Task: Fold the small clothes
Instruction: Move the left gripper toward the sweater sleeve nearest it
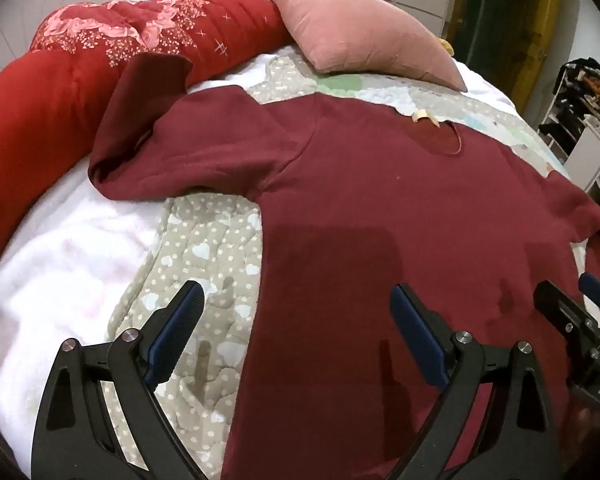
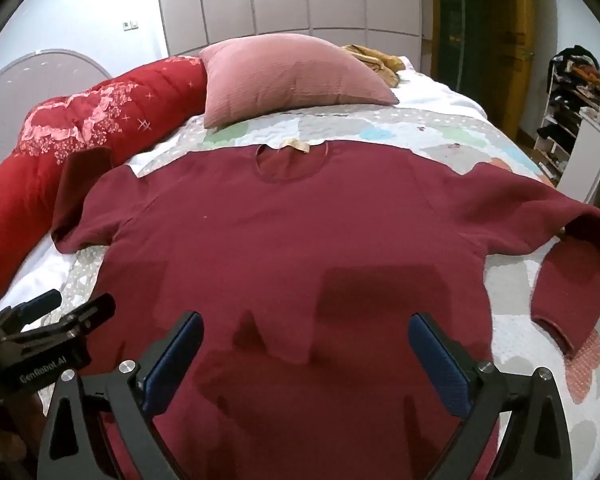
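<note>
Maroon top [image 2: 284, 232] flat, neckline away.

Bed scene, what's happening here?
A person holds a two-finger gripper in each hand over a maroon long-sleeved shirt spread flat, front up, on the quilted bed. The left gripper and right gripper are both open above its lower part, holding nothing. No fold is made yet; both sleeves lie out to the sides.
</note>
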Demonstrator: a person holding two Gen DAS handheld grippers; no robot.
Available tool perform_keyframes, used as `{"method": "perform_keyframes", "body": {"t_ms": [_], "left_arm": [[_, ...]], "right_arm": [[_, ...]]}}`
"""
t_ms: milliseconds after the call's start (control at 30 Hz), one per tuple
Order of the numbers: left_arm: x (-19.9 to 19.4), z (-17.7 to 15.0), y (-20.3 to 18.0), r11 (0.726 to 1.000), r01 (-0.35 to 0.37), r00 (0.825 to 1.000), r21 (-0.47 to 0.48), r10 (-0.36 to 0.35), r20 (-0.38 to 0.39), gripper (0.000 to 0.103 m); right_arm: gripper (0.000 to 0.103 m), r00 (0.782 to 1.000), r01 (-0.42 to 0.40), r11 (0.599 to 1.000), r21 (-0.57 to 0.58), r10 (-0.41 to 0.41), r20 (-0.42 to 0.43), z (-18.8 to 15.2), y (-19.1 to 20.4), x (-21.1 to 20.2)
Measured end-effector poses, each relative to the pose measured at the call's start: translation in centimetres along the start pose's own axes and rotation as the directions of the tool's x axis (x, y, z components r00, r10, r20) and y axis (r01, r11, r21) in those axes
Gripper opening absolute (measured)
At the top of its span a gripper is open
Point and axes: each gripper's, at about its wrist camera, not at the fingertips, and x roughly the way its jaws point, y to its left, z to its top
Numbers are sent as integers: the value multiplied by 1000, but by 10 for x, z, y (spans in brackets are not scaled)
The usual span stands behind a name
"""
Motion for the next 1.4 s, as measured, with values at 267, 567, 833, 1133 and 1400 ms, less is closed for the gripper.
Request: {"method": "perform_keyframes", "body": {"t_ms": [267,567,833,1133,1400], "left_arm": [[1,-1,3,1000,-1,1000,-6,1,-4,94],[-3,-1,6,1000,-9,1000,-11,9,0,94],[-1,1,10,1000,-4,1000,-13,4,-3,94],[-1,13,25,999,-46,999,-2,46,11,94],[3,18,34,998,-66,998,-3,66,9,94]], "right_arm": [[102,1000,-7,1000,-16,7,-12,-1,6,4],[101,999,-32,999,-17,32,1,-1,9,3],[102,998,-58,998,-25,57,-5,1,20,8],[101,995,-75,997,-25,73,-61,3,27,19],[101,995,-84,996,-40,82,-49,6,35,22]]}}
